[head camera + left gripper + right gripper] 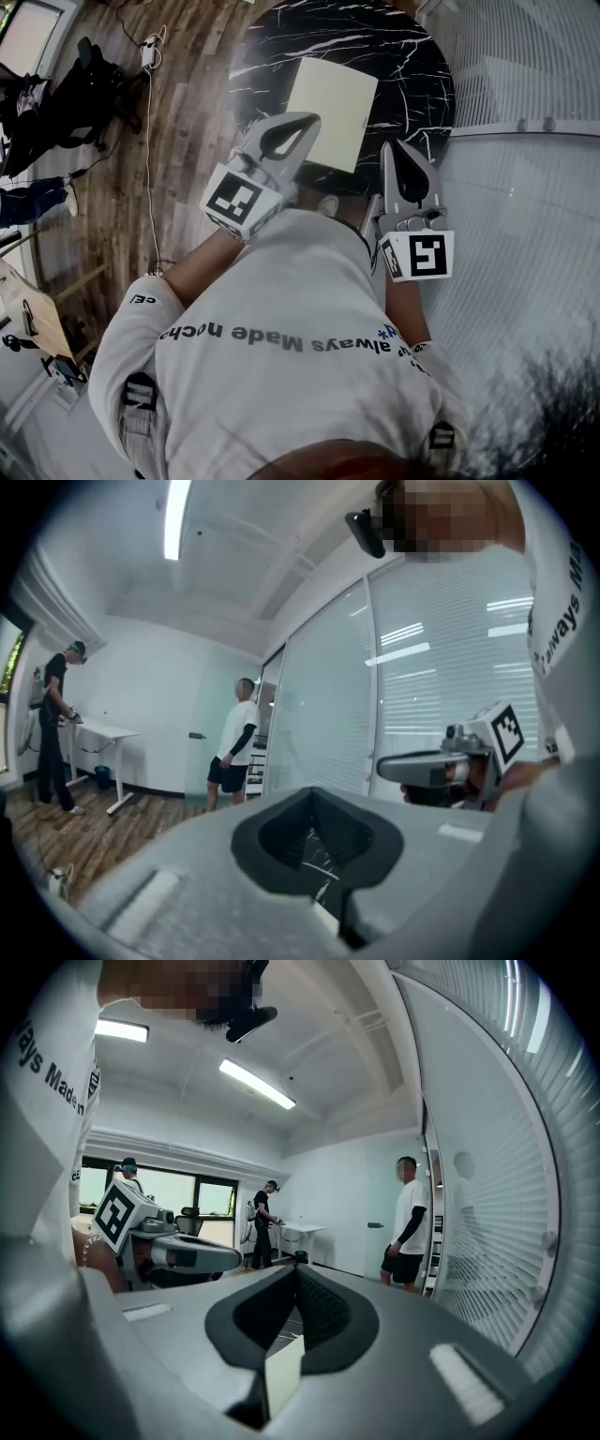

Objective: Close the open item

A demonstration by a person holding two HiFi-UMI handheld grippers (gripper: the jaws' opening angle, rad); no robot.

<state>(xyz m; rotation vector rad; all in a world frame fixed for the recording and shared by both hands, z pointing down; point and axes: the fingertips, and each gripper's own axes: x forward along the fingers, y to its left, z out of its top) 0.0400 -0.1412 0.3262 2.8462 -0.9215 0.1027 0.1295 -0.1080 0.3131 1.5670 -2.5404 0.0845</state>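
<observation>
The pale flat item (332,111) lies on the black marble table (412,66) near its closer edge and looks light, thin and stiff, best taken at a free edge; the left gripper (309,120) and right gripper (395,147), both just before that edge, are closed and empty.

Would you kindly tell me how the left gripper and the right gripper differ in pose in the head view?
The left gripper slants toward the right, while the right gripper points straight up the picture. The left gripper's tip overlaps the edge of the pale flat item; the right gripper's tip lies beside it, over the black marble table. Both have jaws together, holding nothing.
</observation>
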